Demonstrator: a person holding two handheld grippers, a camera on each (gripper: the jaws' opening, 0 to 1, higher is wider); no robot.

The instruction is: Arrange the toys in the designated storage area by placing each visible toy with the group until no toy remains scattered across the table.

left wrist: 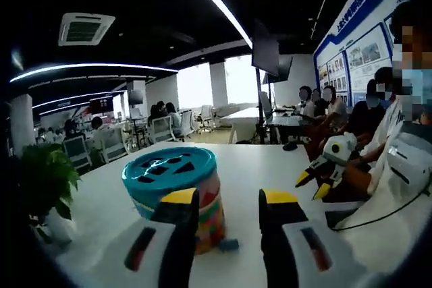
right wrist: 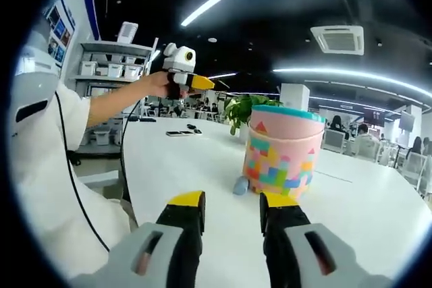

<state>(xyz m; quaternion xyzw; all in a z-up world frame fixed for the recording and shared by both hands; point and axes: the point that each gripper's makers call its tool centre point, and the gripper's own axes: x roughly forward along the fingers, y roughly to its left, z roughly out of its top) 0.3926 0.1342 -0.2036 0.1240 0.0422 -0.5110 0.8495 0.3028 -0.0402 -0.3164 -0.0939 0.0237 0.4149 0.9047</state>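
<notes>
Left gripper: jaws apart, empty, levelled at toy bucket just ahead on white table, presumably lined up for collecting. Small blue toy lay touching bucket base. Right gripper: likewise parted, empty, faced bucket. Potted plant stood behind bucket.

Left gripper: jaws parallel and apart, nothing between the yellow-tipped ends. In the right gripper view it is held raised at upper left by the person's hand, yellow tips pointing right; forearm bare, running back to a white sleeve.

Right gripper: jaws likewise apart with an empty gap. In the left gripper view it enters from the right, yellow tips angled down and leftward, slightly spread; white sleeve behind it.
</notes>
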